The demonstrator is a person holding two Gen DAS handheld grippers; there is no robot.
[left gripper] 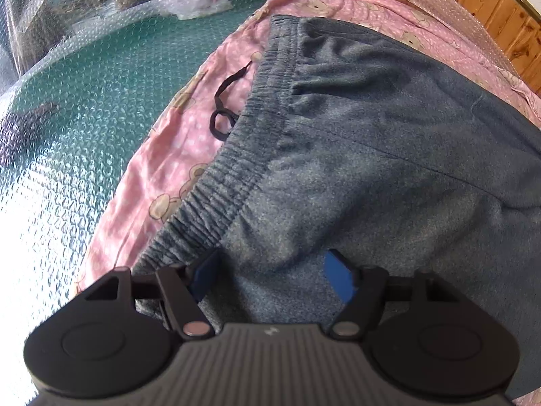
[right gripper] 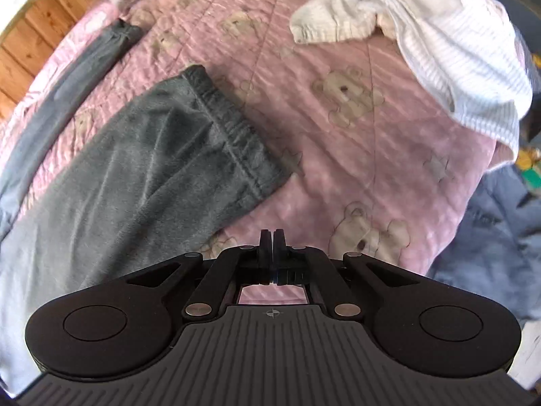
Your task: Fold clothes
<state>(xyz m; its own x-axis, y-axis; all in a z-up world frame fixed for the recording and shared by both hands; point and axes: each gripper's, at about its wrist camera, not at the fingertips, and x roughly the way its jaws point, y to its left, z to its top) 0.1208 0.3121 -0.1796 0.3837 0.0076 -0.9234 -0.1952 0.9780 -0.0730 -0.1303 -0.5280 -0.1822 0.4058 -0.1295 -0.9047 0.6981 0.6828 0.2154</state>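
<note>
Two hand-held grippers hang over a bed covered by a pink bear-print quilt (right gripper: pixel 338 176). We see the left hand-held gripper (left gripper: pixel 274 270) spread wide, its blue pads set down into the grey sweatpants (left gripper: pixel 355 142) just below the elastic waistband (left gripper: pixel 236 169), which runs along the quilt's left edge (a black drawstring (left gripper: pixel 223 108) trails off it). Whether the pads pinch the cloth, we cannot tell. The right hand-held gripper (right gripper: pixel 273 237) is fully closed on nothing, above bare quilt beside a trouser leg's cuff (right gripper: pixel 233 128). White garments (right gripper: pixel 439 40) lie heaped towards the quilt's far right corner.
</note>
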